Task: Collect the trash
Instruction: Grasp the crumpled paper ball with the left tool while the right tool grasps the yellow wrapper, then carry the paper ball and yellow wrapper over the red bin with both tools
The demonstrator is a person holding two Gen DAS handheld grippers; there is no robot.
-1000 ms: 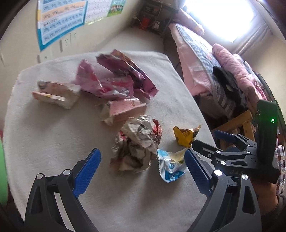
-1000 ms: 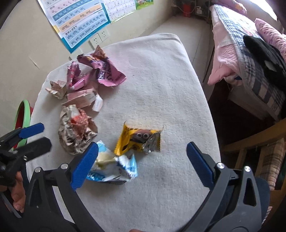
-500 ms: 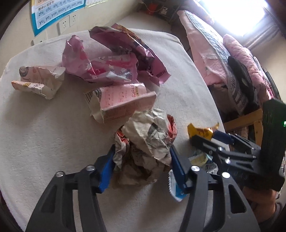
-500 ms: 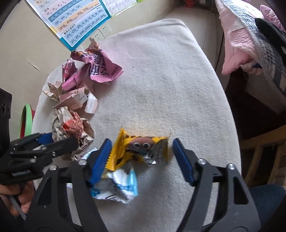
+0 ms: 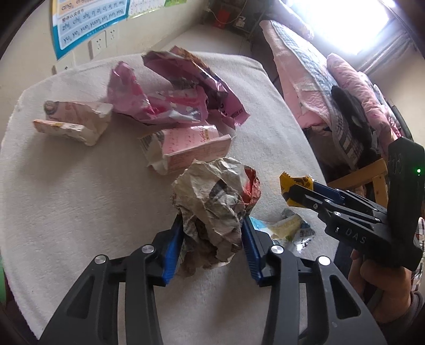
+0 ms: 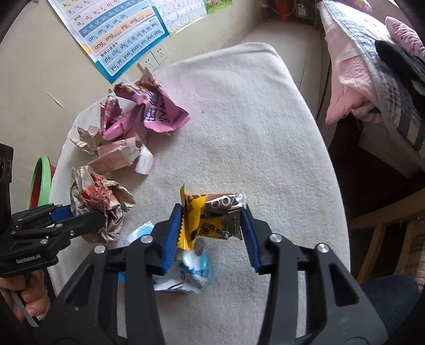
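On both sides, jaws are closing on crumpled paper [image 5: 215, 201] and yellow wrapper [image 6: 209, 215].

Daylight from blown-out window [image 5: 353, 21], soft shadows, fisheye-curved dark edges

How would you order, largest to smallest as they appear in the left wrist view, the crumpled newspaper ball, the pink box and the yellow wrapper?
1. crumpled newspaper ball, though it lies nearest the camera
2. pink box
3. yellow wrapper, partly hidden behind the right tool
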